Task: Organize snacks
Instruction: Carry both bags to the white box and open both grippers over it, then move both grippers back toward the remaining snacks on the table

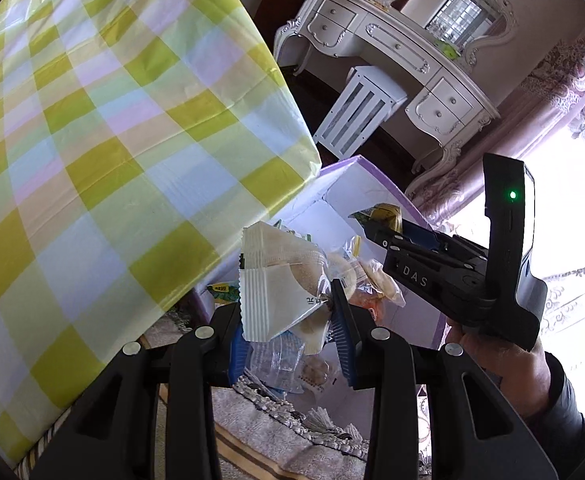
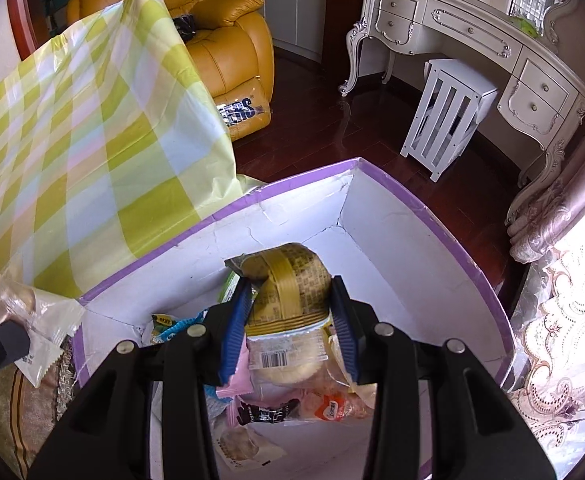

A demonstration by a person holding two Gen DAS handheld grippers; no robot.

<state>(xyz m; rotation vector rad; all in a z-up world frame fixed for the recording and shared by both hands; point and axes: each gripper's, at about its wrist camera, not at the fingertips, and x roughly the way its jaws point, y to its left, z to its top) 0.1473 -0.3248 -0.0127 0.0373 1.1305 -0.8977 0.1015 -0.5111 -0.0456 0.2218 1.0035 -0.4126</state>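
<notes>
Left gripper (image 1: 288,316) fingers clamp a white-and-clear pastry packet (image 1: 276,280), long axis slanting up and away, above the rim of the purple-edged box (image 2: 432,216). Right gripper (image 2: 292,320) fingers clamp a gold-printed pastry packet (image 2: 288,292), long axis pointing away along the fingers, over the snacks in the box.

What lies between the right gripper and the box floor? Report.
Right wrist view: the gold-wrapped snack the right gripper grips, then loose packets below, including a pink packet and a red-labelled packet, in the box.
</notes>
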